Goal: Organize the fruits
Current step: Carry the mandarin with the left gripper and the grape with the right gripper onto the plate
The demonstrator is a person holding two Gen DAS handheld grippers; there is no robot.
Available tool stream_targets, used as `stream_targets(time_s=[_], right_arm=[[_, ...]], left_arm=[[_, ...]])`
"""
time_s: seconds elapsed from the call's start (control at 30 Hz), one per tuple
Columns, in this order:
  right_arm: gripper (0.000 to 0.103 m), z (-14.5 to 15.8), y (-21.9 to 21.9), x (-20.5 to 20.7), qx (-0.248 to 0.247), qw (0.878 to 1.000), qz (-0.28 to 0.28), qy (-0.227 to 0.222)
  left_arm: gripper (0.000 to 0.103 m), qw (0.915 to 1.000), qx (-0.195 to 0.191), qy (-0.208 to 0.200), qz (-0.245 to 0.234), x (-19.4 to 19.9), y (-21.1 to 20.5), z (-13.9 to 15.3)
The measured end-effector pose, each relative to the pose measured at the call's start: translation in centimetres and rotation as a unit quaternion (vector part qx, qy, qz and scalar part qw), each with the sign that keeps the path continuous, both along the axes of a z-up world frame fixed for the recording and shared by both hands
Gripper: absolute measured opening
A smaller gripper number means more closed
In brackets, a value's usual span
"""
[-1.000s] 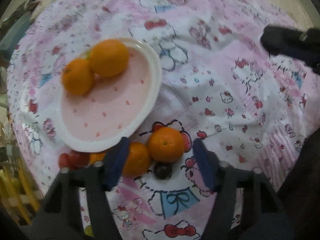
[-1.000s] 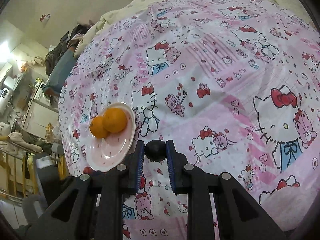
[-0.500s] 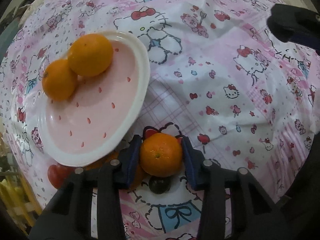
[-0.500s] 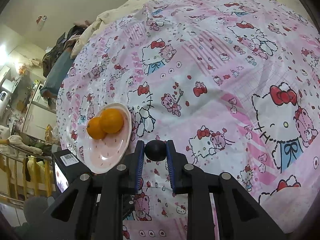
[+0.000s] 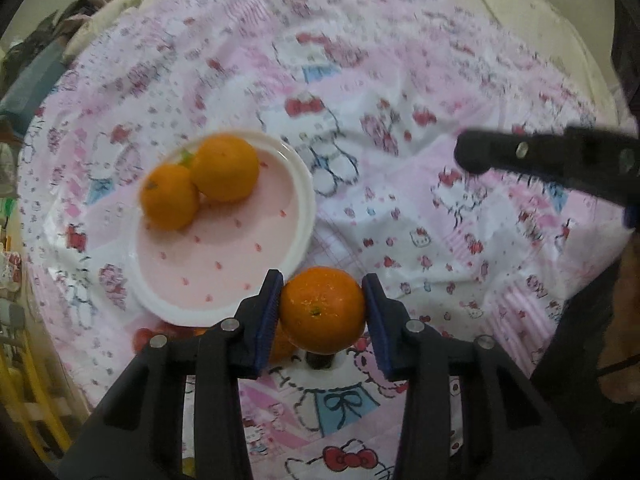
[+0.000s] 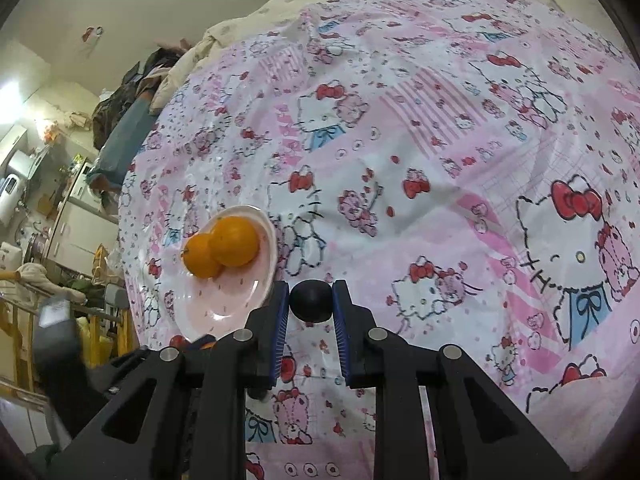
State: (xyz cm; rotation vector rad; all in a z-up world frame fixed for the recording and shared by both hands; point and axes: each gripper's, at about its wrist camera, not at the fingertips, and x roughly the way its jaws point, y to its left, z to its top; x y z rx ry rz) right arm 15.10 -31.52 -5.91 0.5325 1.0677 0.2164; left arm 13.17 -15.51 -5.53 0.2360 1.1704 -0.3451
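Orange [image 5: 322,310] clamped between both blue pads of the left gripper [image 5: 323,312], lifted off the cloth [image 5: 400,80], just beside the near rim of the plate [image 5: 306,200]. Looks like the carry step: needs moving over the rim and onto the bare pink middle, short of the two oranges [image 5: 200,182] already resting at the far side. Best kept level and slow, since a round skin can roll in flat pads. Should be lowered until it touches before the pads part; dropped from height, likely to roll into the pair or tip the shallow plate on the soft cloth. Worth clearing the rim well so that a finger does not catch and tilt it.

Roughly round, so no real long axis to speak of. Stem dimple faces the camera and slightly down, so the stem-to-base line runs roughly along the fingers, with the pads pressing on the sides. Set down that way, probably rolls a little before settling.

Right gripper [image 6: 311,306] closed on a small dark fruit [image 6: 311,300], held above the cloth just right of the plate in its own view; kind too dark to tell. Seen from the left wrist as a black bar at the right, well apart from the plate. Better held back there until the left one is out of the way.

More fruit on the cloth below the held orange: another orange, something red [image 5: 142,338] and a dark one [image 5: 320,360], all partly hidden.
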Motion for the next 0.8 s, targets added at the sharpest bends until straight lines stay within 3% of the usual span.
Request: stream_targets(time_s=[0.37,0.6,0.8], right_arm=[[0.023,1.4,3.7,0.5,0.007,0.998,0.051,-0.028],[0.023,1.8,6.9,1.6,-0.006,0.994,0.102,-0.041],[0.023,1.3,8.7,3.6,-0.009,0.990,0.136,-0.042]], left_arm=[[0.036,0.9958,0.001,-0.041,0.082,2.3,8.8,3.7],[0.036,0.9890,0.034,-0.060,0.131,4.6,14.4,2.9],[0.036,0.9832,0.014,-0.021,0.181,6.6,17.3,0.7]])
